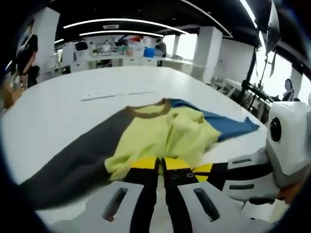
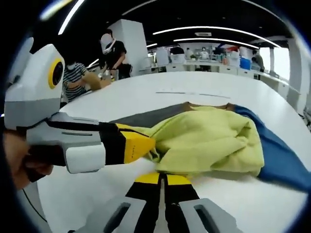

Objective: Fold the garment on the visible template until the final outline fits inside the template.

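A: Start from the left. What sits in front of your left gripper (image 1: 161, 165)?

B: In the left gripper view your jaws rise side by side, yellow tips nearly touching, with only a thin slit between them. They reach the near hem of the garment (image 1: 160, 133). Whether they pinch cloth, you cannot tell from here.

A: And the garment itself?

B: It lies on the white surface (image 1: 58, 111): a dark grey sleeve (image 1: 77, 160) stretched toward the left, a bunched yellow body in the middle, a blue sleeve (image 1: 226, 125) flat to the right. A brown collar band shows at the far edge.

A: Now your right gripper (image 2: 162, 180)?

B: In the right gripper view its jaws also stand pressed close together, tips just short of the yellow folds, resting over bare surface. Nothing is seen between them.

A: Anything crossing in?

B: Your left gripper enters that view from the left, its yellow tip against the garment's near-left edge. A thin pale line (image 1: 116, 95) lies on the surface beyond the garment, and people (image 2: 112, 51) stand far off at the back.
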